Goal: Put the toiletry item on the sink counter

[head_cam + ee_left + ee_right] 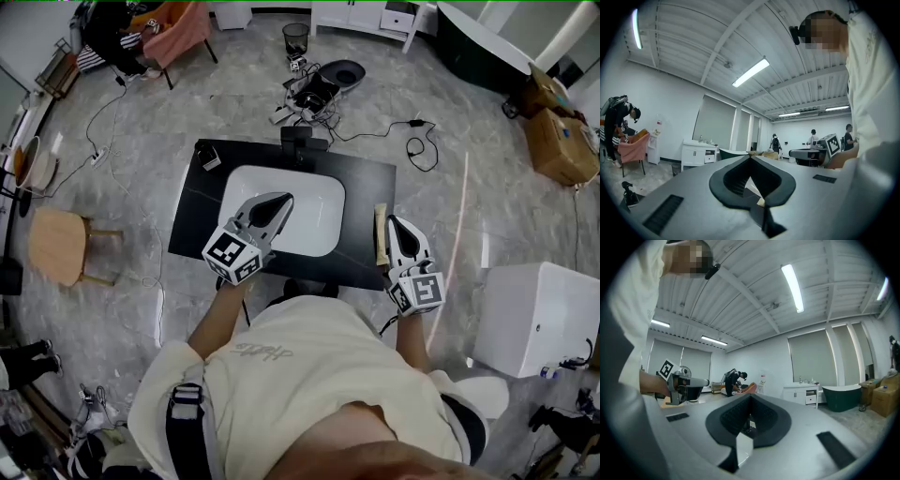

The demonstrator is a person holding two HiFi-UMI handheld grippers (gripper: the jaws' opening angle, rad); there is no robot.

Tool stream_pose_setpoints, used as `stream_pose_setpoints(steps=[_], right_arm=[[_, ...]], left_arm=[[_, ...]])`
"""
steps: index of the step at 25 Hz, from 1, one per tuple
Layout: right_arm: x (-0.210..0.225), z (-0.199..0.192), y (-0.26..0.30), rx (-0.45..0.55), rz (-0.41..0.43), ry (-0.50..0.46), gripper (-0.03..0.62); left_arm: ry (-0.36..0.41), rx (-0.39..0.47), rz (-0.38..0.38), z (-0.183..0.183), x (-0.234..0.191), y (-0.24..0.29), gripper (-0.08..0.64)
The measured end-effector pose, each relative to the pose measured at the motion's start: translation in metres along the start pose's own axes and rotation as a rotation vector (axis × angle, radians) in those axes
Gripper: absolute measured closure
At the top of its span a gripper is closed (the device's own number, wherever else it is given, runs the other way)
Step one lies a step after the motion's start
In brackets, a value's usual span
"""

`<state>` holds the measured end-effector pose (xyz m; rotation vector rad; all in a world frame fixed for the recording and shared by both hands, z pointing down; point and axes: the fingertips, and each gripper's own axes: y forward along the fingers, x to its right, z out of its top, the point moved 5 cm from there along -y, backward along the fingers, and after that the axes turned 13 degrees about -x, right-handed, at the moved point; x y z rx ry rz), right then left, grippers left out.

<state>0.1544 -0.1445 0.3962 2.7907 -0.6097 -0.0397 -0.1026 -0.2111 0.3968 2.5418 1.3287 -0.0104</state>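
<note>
Left gripper [281,200], jaws pressed together and empty, above white basin [319,220] in dark counter [199,202]. Long beige item [380,234] lies at counter's right edge, just beside right gripper [394,222], likewise closed, empty.

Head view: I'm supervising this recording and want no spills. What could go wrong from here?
The tan item lies along the counter's right edge, beside the right gripper; a nudge could knock it off. Both it and the left gripper are shut and empty, so a grasp attempt may just shove things. Loose cables on the floor beyond the counter could trip someone.
</note>
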Motion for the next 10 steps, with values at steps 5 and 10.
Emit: stream_pose_setpoints(steps=[5, 10], right_arm=[[-0.001, -0.006, -0.004, -0.012, -0.011, -0.023, 0.595], [-0.005, -0.015, -0.012, -0.035, -0.012, 0.028, 0.595]], left_arm=[[0.006, 0.002, -0.033, -0.003, 0.007, 0.008, 0.557], [-0.006, -0.028, -0.063, -0.013, 0.018, 0.01, 0.557]])
